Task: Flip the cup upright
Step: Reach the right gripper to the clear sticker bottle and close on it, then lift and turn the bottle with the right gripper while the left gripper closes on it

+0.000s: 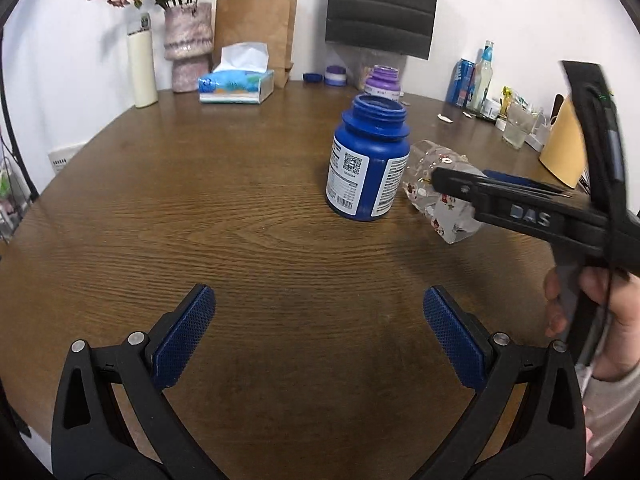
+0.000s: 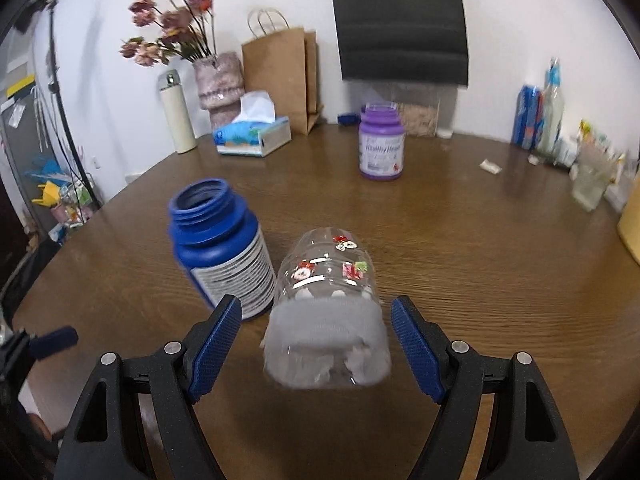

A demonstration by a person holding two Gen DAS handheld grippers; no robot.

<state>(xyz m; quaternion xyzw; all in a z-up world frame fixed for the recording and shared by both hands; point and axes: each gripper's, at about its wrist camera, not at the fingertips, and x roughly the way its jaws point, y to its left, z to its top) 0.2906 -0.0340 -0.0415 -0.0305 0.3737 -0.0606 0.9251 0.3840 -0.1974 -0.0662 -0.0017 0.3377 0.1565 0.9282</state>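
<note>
A clear plastic cup [image 2: 328,312] with small red and green stickers lies on its side on the brown wooden table [image 2: 460,264], its grey end toward the right wrist camera. It also shows in the left wrist view [image 1: 436,196], partly behind the right gripper's finger. My right gripper [image 2: 316,344] is open, its blue pads either side of the cup's near end with gaps on both sides. My left gripper [image 1: 320,332] is open and empty over bare table, well short of the cup.
An open blue bottle [image 2: 220,244] stands just left of the cup, nearly touching it. A purple jar [image 2: 380,144] stands farther back. A tissue box [image 2: 252,136], vase [image 2: 220,80], thermos [image 2: 176,116], paper bag [image 2: 280,76] and a clutter of bottles [image 2: 548,108] line the far edge.
</note>
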